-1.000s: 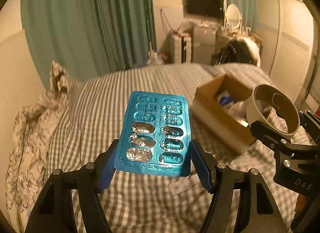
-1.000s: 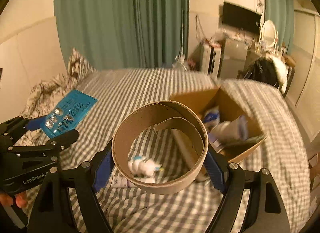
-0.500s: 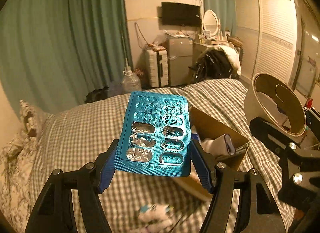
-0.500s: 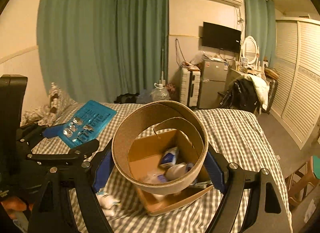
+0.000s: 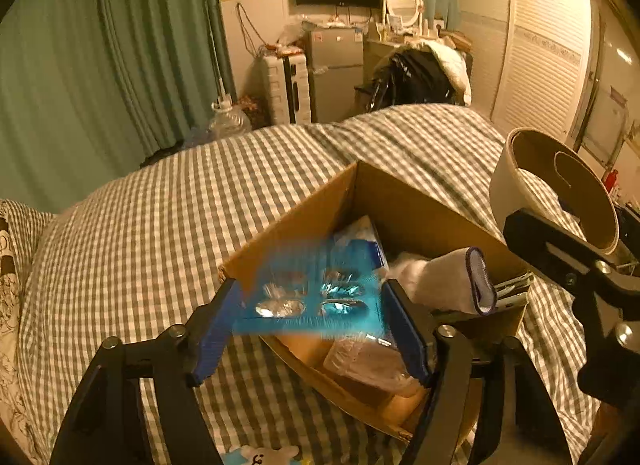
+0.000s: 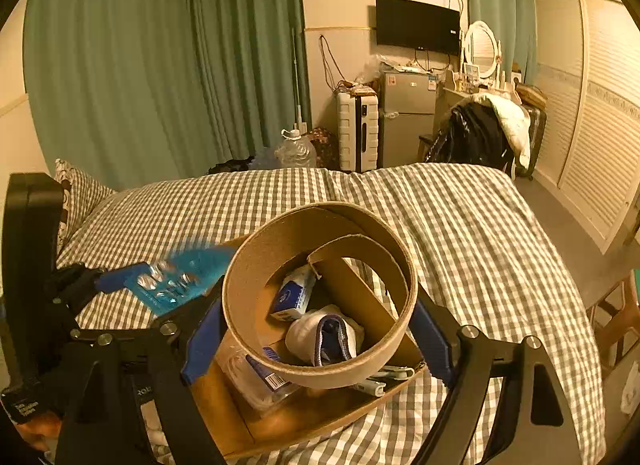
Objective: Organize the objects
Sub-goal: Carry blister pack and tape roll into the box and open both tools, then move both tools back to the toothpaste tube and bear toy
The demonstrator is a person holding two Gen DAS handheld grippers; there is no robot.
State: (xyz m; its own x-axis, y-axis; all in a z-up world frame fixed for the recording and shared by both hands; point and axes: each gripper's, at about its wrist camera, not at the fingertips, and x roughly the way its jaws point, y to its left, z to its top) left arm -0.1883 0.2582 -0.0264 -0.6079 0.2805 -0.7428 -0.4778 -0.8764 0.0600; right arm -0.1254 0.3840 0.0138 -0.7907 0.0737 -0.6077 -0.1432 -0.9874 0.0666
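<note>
**Blue blister pack and cardboard ring over the open box**

Blue foil blister pack of tablets, blurred in my left view, sits between my left gripper fingers, above the near edge of the open brown cardboard box on the grey-checked bedspread; I cannot tell whether the pads are clamping it. My right gripper is closed on a wide brown cardboard ring, held over the box. Inside the box I see a rolled white sock and a small blue-and-white packet.
</note>
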